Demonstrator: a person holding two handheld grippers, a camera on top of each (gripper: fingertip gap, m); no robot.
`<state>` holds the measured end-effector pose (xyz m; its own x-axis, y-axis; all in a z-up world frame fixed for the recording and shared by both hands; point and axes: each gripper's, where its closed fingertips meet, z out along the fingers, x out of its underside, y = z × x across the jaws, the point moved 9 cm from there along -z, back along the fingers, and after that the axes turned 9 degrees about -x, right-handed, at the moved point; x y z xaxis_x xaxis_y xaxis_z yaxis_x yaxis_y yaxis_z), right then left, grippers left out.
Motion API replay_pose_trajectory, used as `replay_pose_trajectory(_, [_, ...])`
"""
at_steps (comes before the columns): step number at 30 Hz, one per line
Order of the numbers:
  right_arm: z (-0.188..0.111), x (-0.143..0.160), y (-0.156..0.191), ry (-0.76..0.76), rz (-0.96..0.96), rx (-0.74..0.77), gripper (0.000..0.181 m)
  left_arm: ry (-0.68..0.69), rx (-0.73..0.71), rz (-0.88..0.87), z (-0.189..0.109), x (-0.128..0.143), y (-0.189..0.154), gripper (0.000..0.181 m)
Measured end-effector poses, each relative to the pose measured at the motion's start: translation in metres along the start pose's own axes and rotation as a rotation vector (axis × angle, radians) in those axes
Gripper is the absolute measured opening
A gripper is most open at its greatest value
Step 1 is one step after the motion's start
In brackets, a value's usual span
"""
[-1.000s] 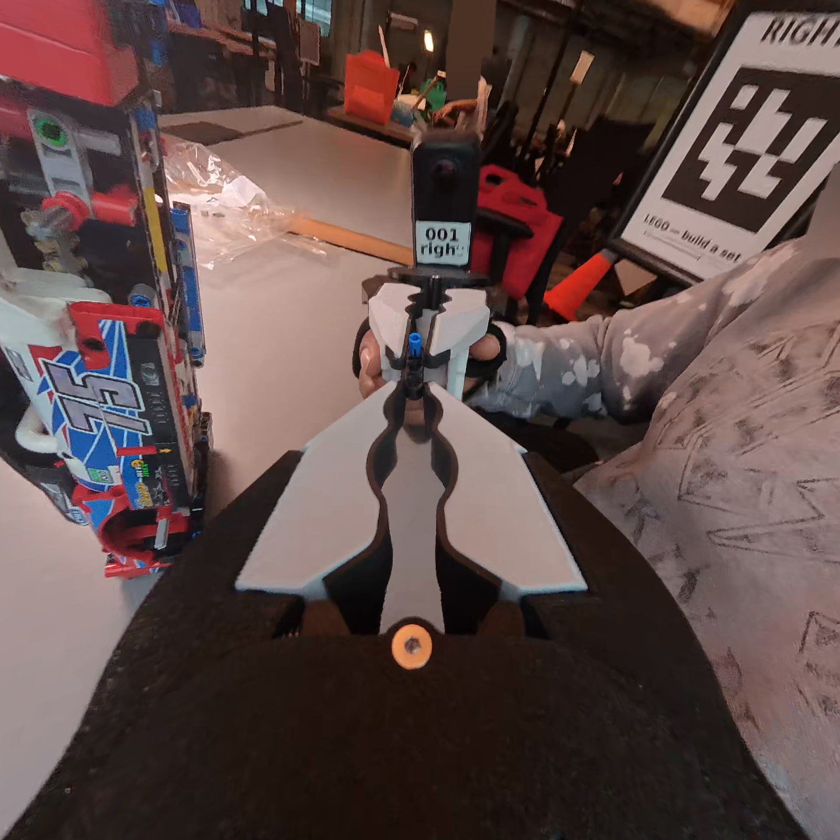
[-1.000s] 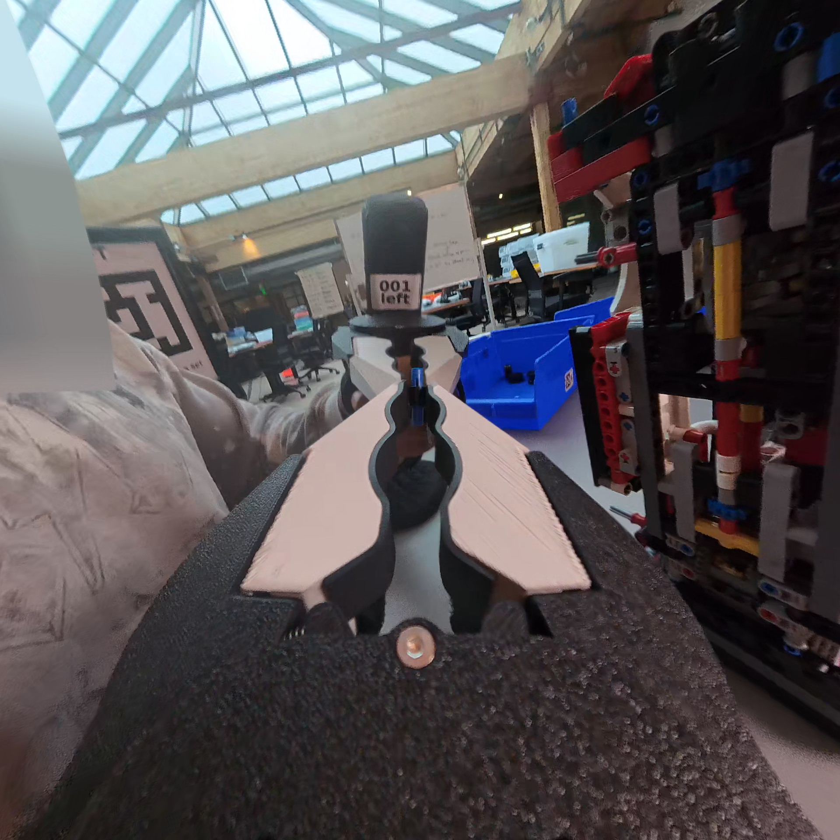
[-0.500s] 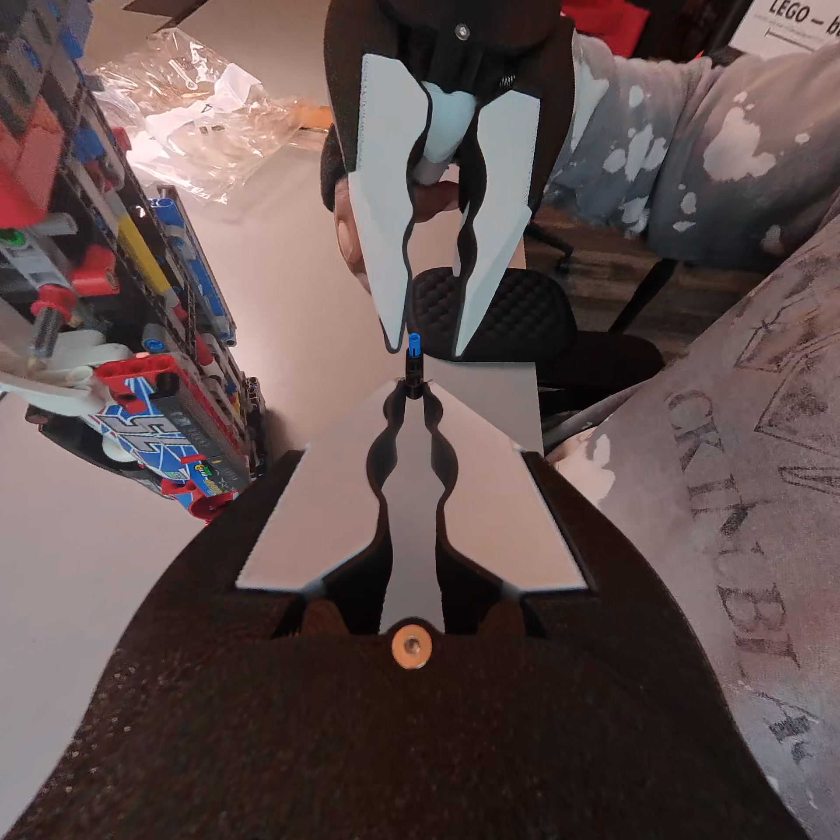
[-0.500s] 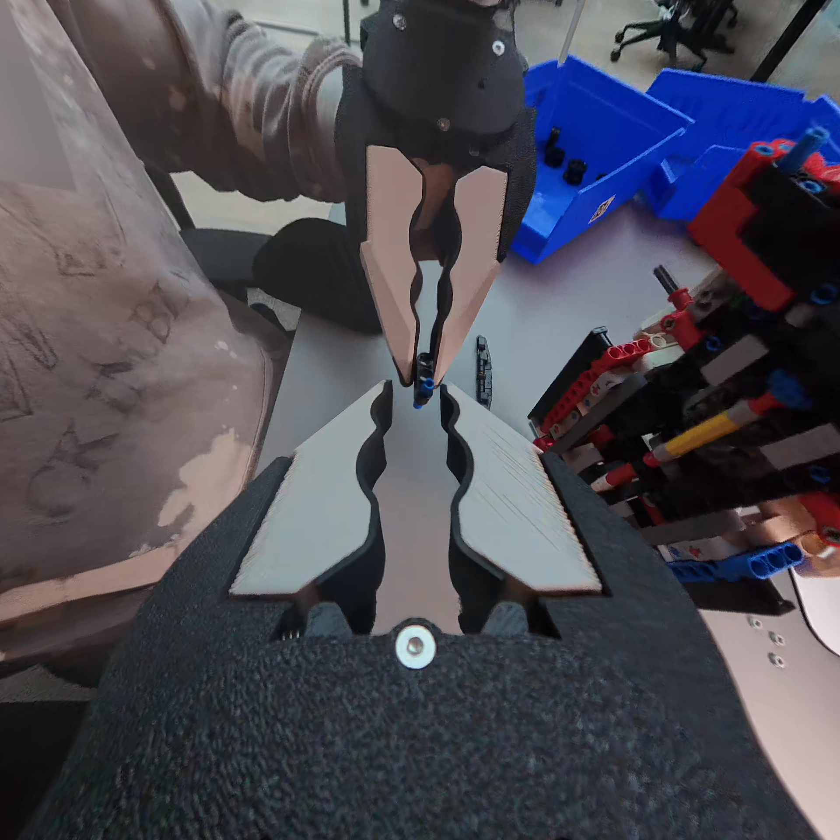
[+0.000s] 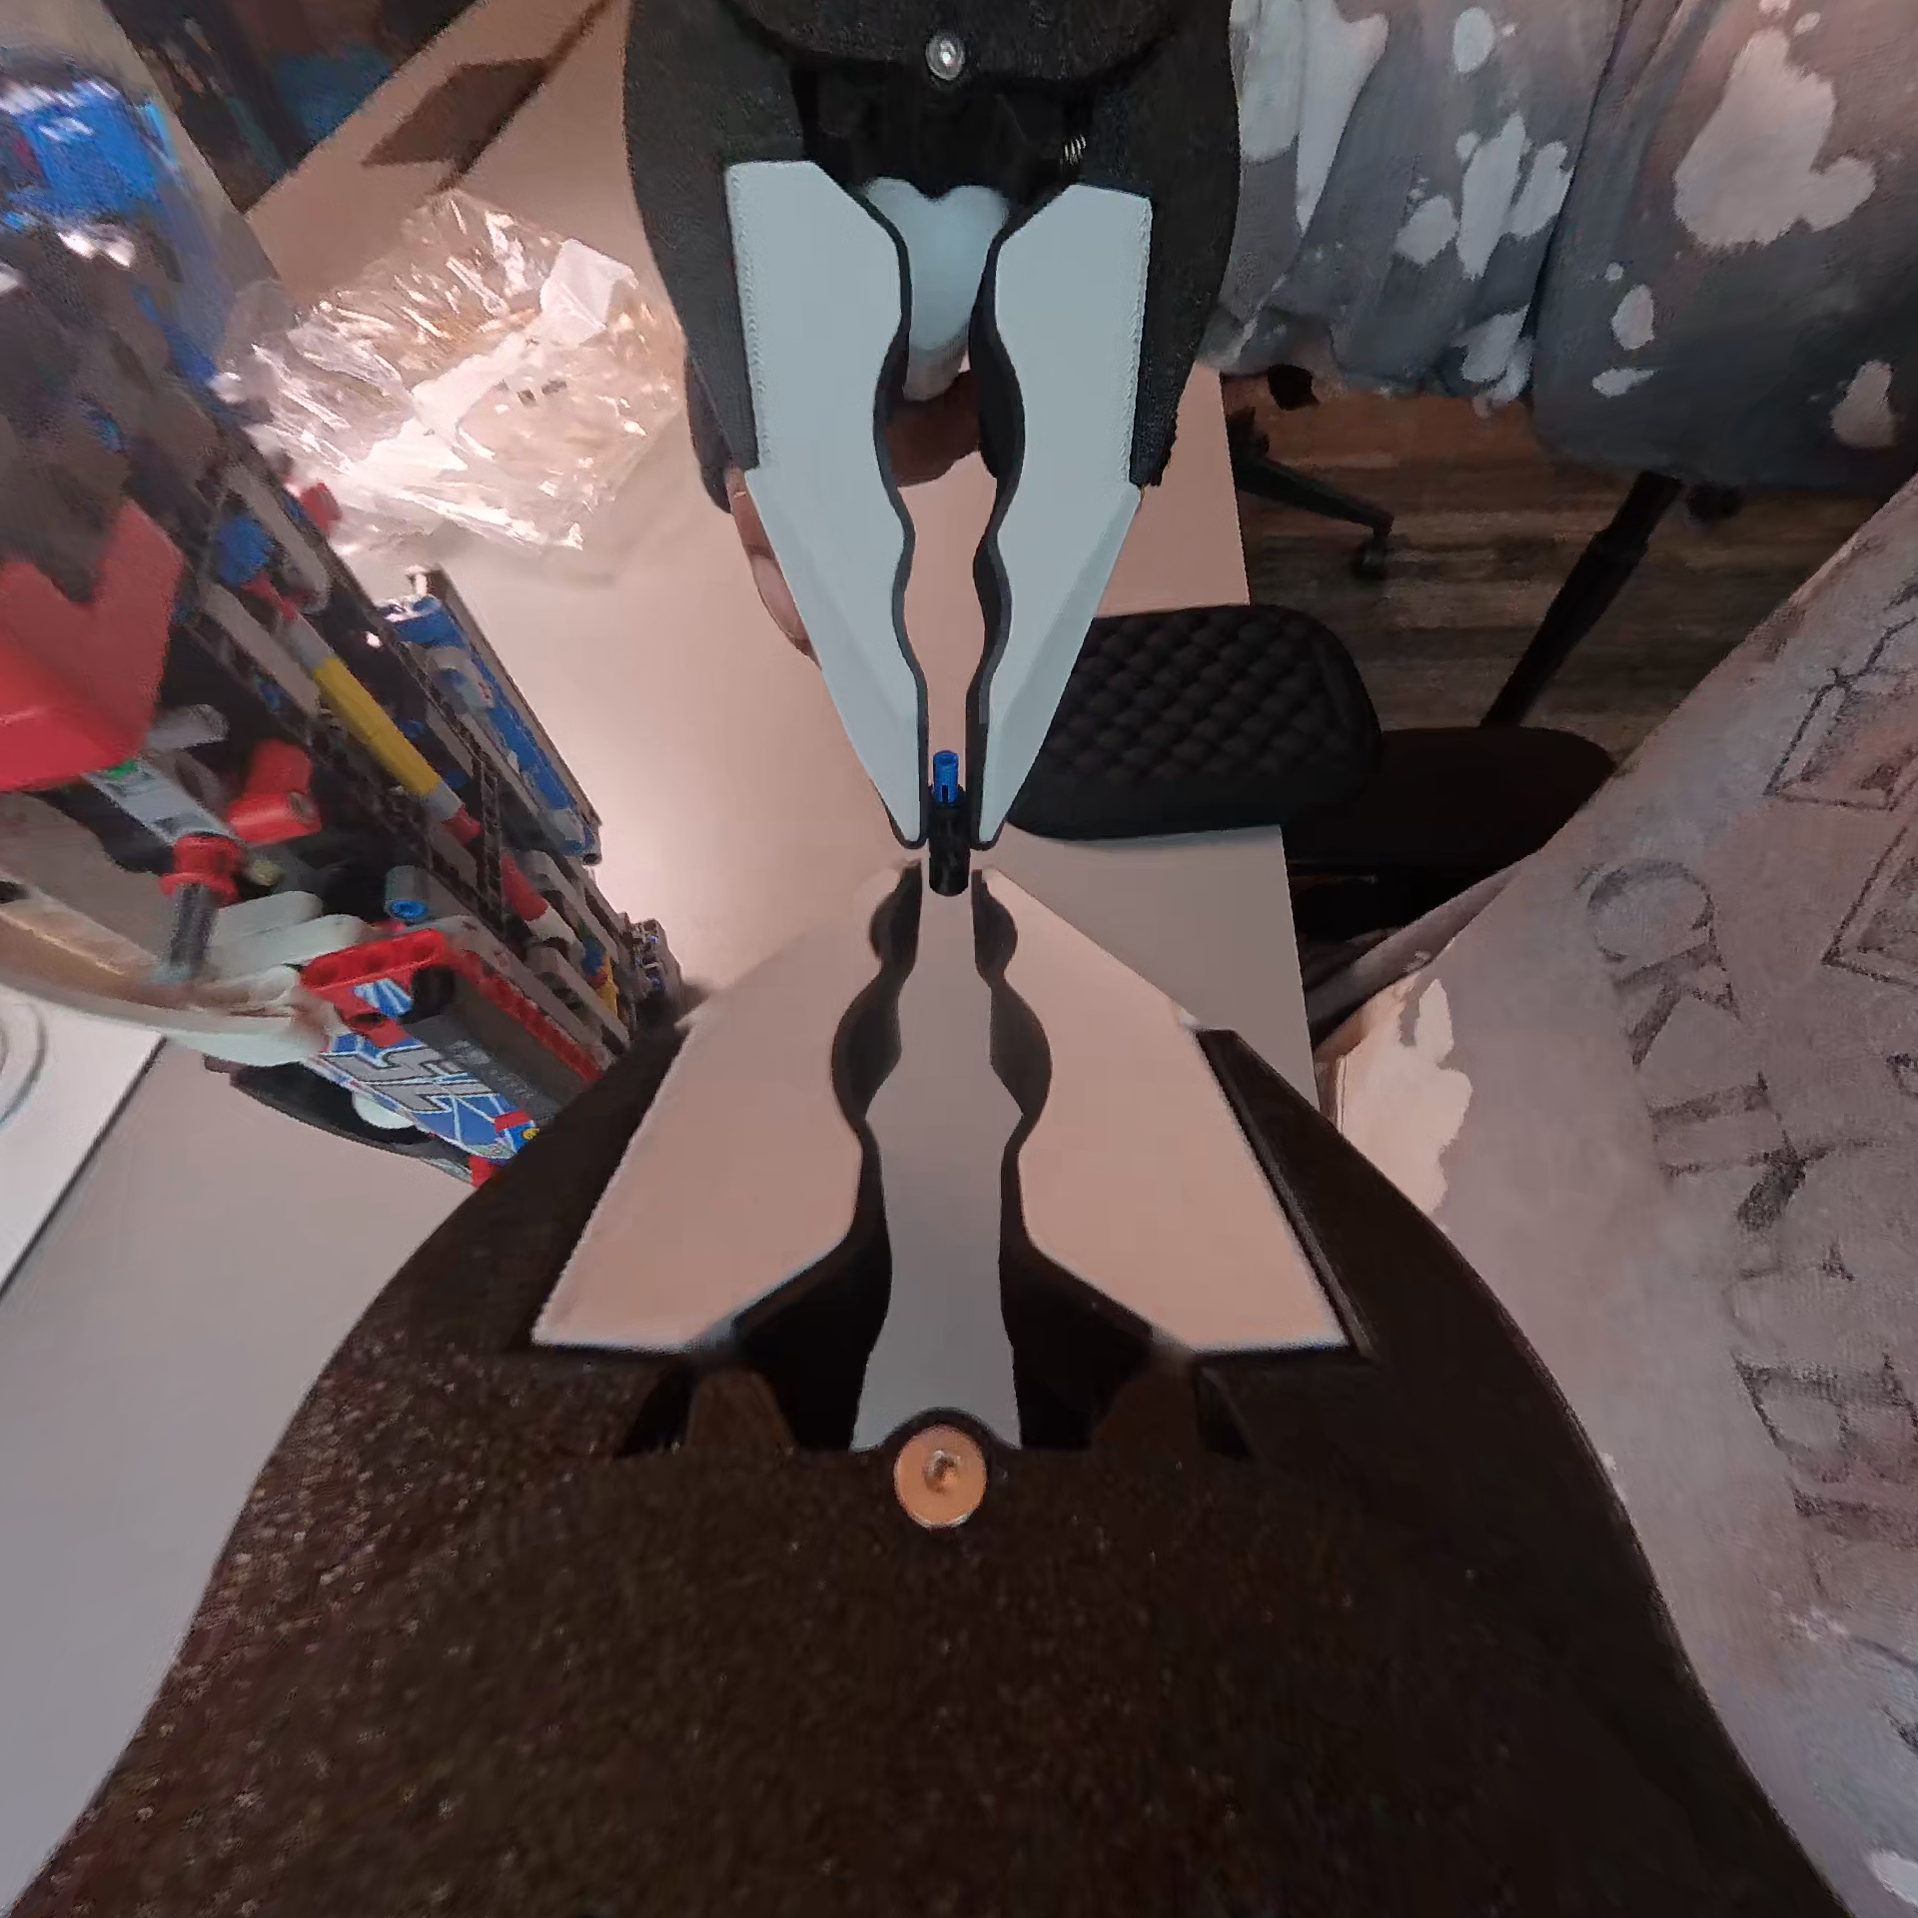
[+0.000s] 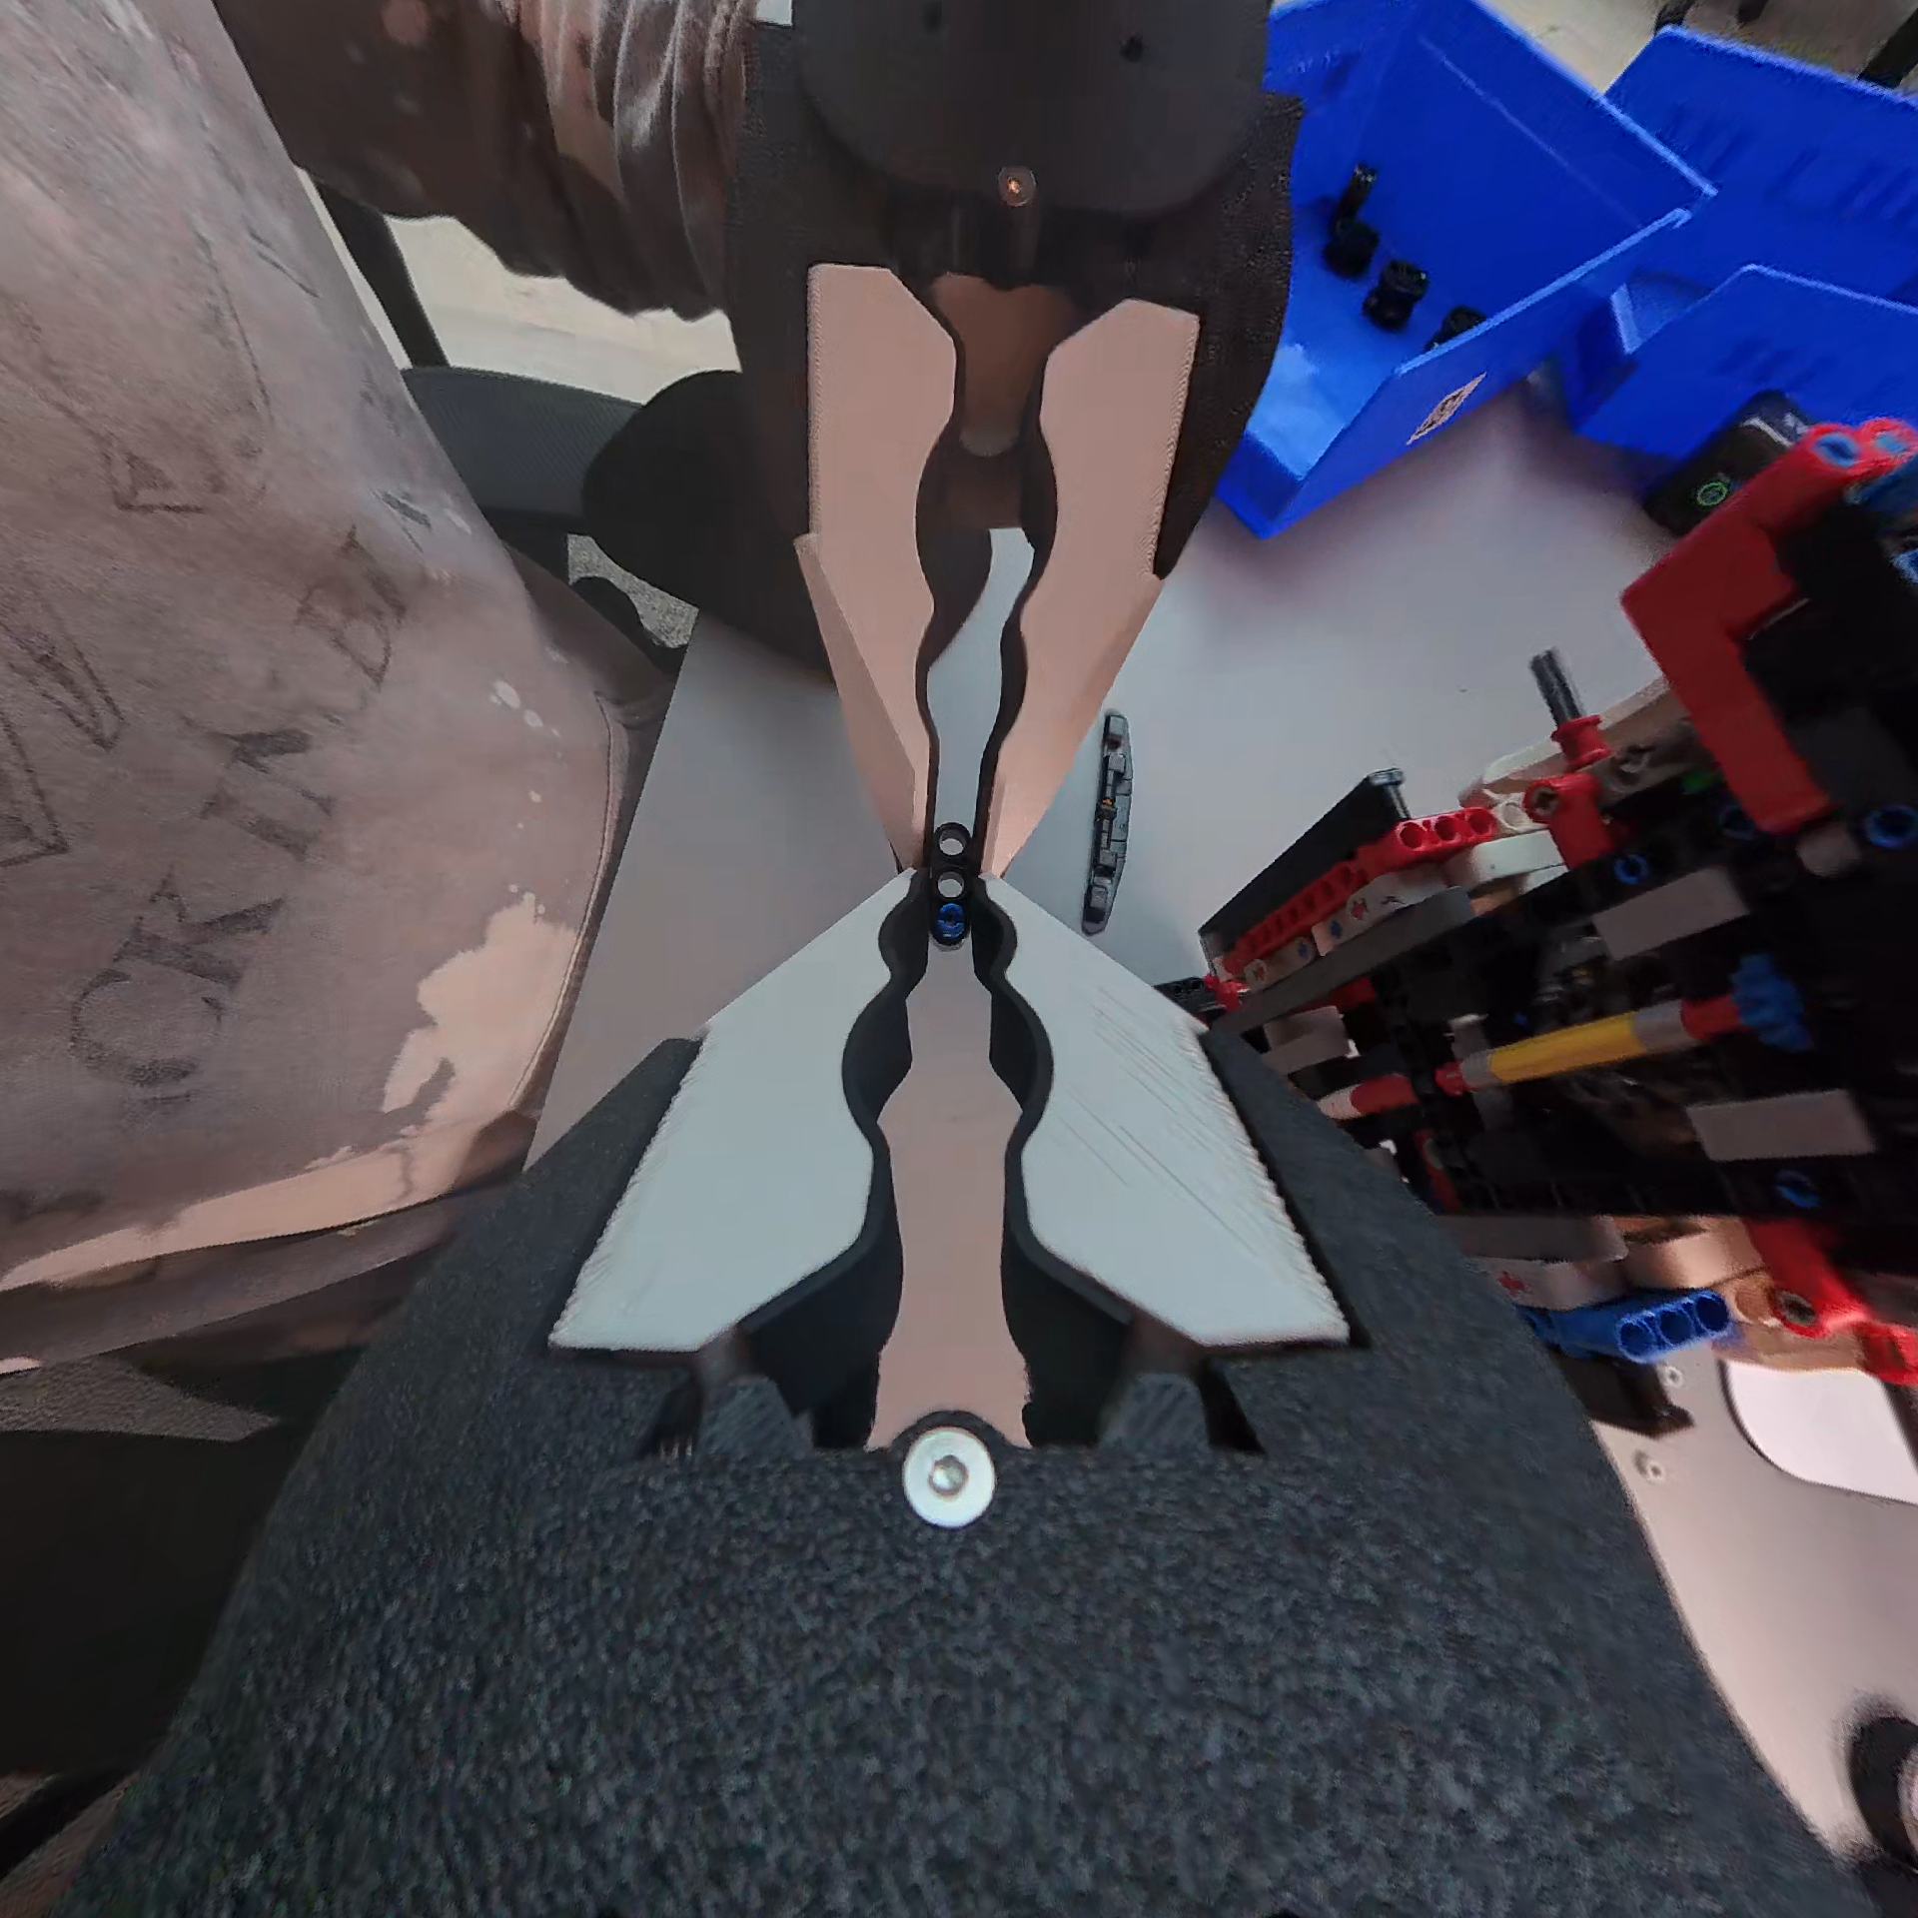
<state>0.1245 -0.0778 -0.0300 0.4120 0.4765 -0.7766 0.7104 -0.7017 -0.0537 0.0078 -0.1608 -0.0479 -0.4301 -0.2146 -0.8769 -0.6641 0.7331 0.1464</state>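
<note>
Between your two grippers is a small black beam [image 6: 951, 882] with a blue pin [image 5: 944, 773] in one end. Your left gripper [image 5: 942, 884] pinches the black end, and your right gripper [image 6: 947, 901] is pressed together on the end with the pin, so both tips meet nose to nose above the table [image 6: 1297, 664]. The part is very small and each hold is only at the tips; I think that if you twist or pull unevenly, it can slip out and fall near the model [image 6: 1619, 986], to the right of your right gripper. Behind it are blue bins [image 6: 1453, 270]; left of your left gripper lies a plastic bag [image 5: 457, 374].
</note>
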Motion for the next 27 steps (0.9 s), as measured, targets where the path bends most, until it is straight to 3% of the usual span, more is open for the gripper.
replay_pose_trajectory(1, [-0.006, 0.0, -0.001, -0.001, -0.004, 0.013, 0.006, -0.04, -0.019, -0.009, -0.004, -0.002, 0.003, 0.018])
replay_pose_trajectory(3, [-0.026, -0.002, -0.006, -0.013, -0.019, 0.073, 0.006, -0.142, -0.095, -0.046, -0.019, -0.007, 0.014, 0.03])
replay_pose_trajectory(7, [-0.086, -0.015, -0.021, -0.043, -0.047, 0.184, 0.006, -0.36, -0.376, -0.113, -0.054, -0.007, 0.053, 0.046])
replay_pose_trajectory(10, [-0.119, -0.027, -0.044, -0.009, -0.043, 0.203, 0.006, -0.355, -0.397, -0.188, -0.046, -0.005, 0.071, 0.076])
replay_pose_trajectory(12, [-0.131, -0.031, -0.062, 0.024, -0.023, 0.183, 0.006, -0.349, -0.36, -0.223, -0.03, -0.007, 0.076, 0.084])
replay_pose_trajectory(16, [-0.132, -0.031, -0.086, 0.026, 0.015, 0.105, 0.006, -0.361, -0.332, -0.218, -0.003, -0.018, 0.085, 0.083])
replay_pose_trajectory(20, [-0.126, -0.027, -0.095, 0.041, 0.017, 0.063, 0.006, -0.386, -0.264, -0.192, 0.0, -0.028, 0.094, 0.053])
replay_pose_trajectory(27, [-0.123, -0.022, -0.101, 0.061, 0.007, 0.026, 0.006, -0.355, -0.148, -0.141, -0.002, -0.028, 0.109, 0.052])
